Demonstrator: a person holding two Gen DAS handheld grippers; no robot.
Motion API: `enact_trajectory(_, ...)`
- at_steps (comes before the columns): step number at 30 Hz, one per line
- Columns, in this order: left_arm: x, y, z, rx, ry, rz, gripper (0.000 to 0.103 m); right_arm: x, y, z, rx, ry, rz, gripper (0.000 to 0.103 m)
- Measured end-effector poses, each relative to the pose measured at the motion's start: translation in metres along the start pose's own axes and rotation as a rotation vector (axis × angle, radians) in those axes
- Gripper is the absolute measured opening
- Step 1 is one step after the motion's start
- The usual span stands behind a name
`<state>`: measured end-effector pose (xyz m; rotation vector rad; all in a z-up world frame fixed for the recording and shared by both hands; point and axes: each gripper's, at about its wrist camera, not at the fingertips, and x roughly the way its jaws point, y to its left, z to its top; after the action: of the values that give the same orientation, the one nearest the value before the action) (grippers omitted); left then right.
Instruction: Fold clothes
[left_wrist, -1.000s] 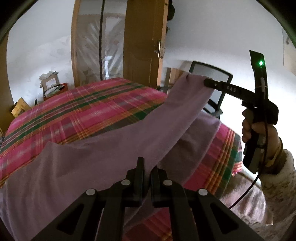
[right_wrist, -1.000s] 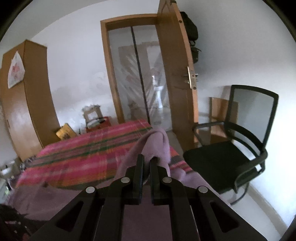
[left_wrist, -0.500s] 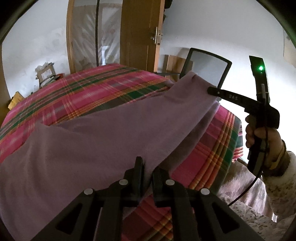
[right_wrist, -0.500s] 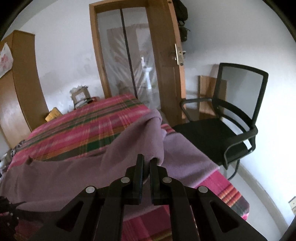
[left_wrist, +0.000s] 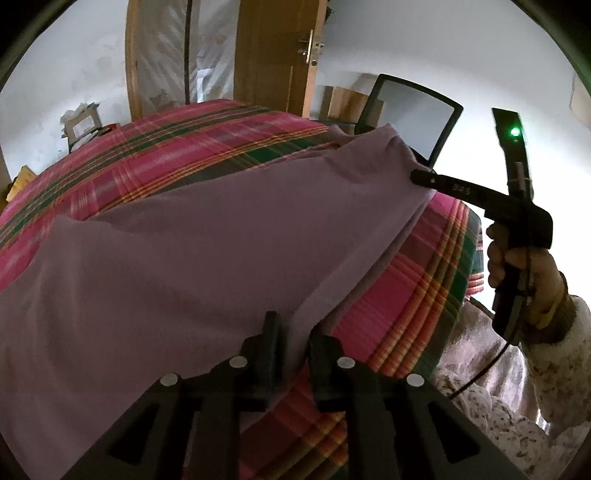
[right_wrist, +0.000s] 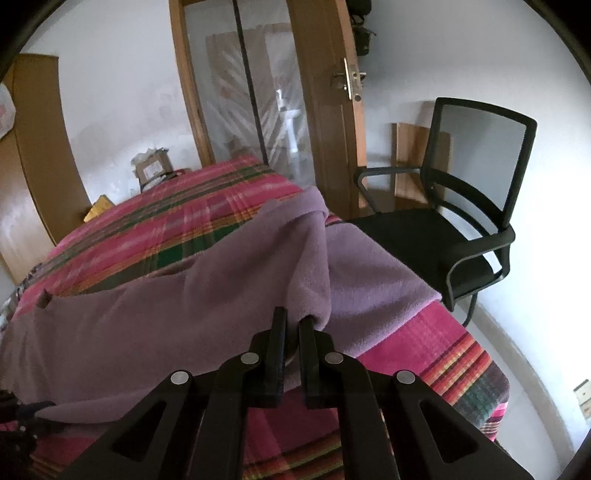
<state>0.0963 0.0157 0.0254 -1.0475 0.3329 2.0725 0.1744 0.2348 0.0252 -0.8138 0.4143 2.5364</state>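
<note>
Our left gripper (left_wrist: 291, 325) jaws are opening, the lilac fleece garment (left_wrist: 177, 266) edge between them. Our right gripper (right_wrist: 291, 321) jaws stay clamped on its far right corner. The garment lies across the near part of the plaid bedspread (left_wrist: 155, 155).

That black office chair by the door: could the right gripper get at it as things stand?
Probably not right now. The right gripper is shut on the purple cloth, and the chair stands apart, off the bed's far corner. It would need to let go first.
</note>
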Motion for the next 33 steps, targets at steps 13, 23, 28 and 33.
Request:
enact_trajectory(13,-0.013,0.001,-0.005,0.015,0.007,-0.012,0.02,0.0,-0.013,-0.002,0.058,0.035,0.052,0.011)
enact_trajectory(23,-0.04,0.009,-0.006,0.01,-0.02,-0.113,0.025,-0.023,-0.029,0.004,0.08,-0.02,0.072,0.028)
enact_trajectory(28,-0.045,0.008,-0.012,0.025,-0.015,-0.108,0.025,-0.036,-0.027,0.011,0.094,-0.057,0.076,0.029)
enact_trajectory(33,-0.057,0.021,-0.02,-0.006,-0.035,-0.059,0.025,-0.039,-0.001,0.016,0.032,-0.069,0.127,0.029)
